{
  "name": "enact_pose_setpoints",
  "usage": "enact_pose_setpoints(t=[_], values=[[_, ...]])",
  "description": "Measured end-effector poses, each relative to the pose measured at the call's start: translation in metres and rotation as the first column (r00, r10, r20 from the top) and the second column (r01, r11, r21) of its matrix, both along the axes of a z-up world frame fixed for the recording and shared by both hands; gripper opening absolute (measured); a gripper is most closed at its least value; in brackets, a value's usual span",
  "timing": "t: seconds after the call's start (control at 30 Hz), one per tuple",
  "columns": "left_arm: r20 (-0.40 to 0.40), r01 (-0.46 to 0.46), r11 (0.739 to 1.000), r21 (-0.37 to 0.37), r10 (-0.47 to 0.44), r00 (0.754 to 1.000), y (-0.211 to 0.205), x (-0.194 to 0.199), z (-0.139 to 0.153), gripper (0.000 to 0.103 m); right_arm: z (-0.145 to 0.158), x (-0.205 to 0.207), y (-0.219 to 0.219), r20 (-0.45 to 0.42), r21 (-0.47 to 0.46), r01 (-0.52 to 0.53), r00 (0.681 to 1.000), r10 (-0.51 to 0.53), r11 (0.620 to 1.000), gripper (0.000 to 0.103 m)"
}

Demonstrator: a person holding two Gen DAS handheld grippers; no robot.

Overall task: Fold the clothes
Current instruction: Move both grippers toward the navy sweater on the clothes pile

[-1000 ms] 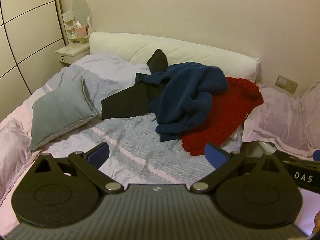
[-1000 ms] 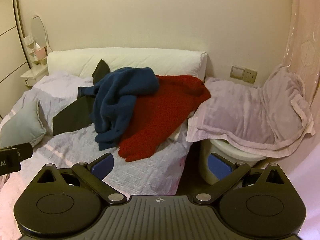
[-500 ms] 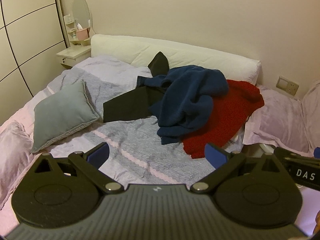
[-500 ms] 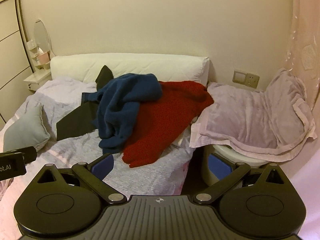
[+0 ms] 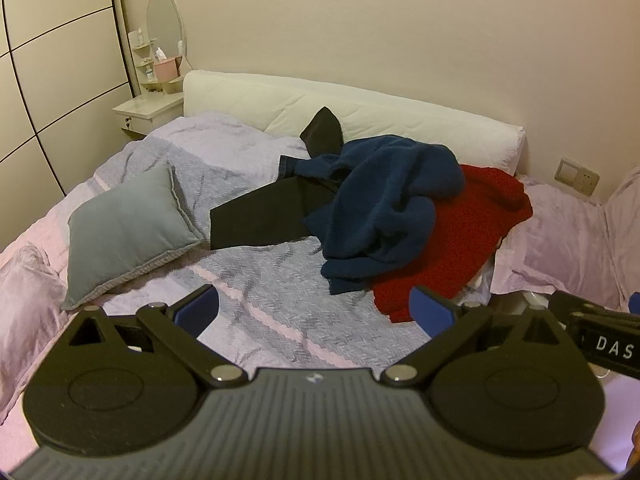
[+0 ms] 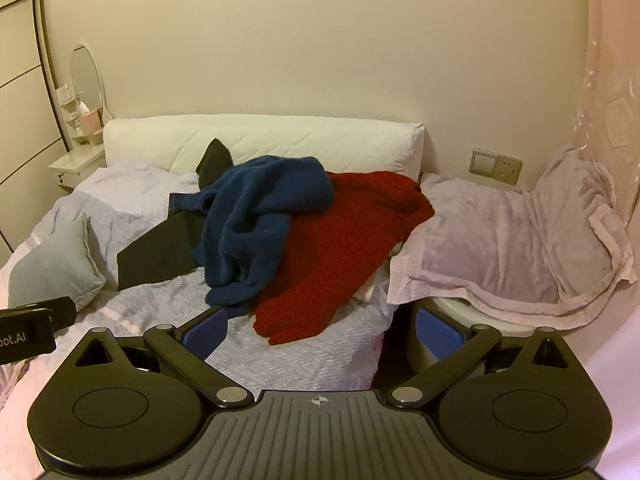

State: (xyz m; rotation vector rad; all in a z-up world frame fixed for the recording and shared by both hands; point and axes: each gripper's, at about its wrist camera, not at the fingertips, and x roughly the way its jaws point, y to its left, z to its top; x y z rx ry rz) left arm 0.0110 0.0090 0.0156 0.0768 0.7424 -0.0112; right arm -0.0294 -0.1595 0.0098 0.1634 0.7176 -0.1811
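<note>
Three garments are seen heaped on the bed [image 5: 280, 304], well ahead of both tongs: a blue sweater [image 5: 384, 208] crumpled on top, a red sweater [image 5: 472, 232] spread beneath it and to its right, and a black garment [image 5: 260, 216] stretched out to its left. None is folded as they lie.

The left tongs [image 5: 316, 312] are held released, jaws wide apart and nothing between them; the right tongs [image 6: 320, 328] are likewise spread and empty. Both hover over the near part of the bed, apart from the clothes.

A clean fold is best served by lifting the top piece alone (the blue one overlaps both others), gripped at two separate points such as shoulders or hem corners, then laid flat on the bare bedspread just ahead of the tongs before any crease is made.

The red sweater's long axis runs from near-left to far-right, away from the tongs. The black garment's long axis runs near-left to far-right too, one end tipped up against the headboard [image 5: 400, 120]. The blue sweater is too bunched for an axis to be told.
</note>
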Motion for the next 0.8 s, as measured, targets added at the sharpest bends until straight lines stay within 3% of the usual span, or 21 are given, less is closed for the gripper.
enact_pose_setpoints(t=[0.8], values=[[0.005, 0.021, 0.999, -0.045, -0.021, 1.000, 0.050, 0.021, -0.003, 0.101, -0.001, 0.014, 0.042, 0.030, -0.003, 0.013, 0.999, -0.013, 1.000, 0.103]])
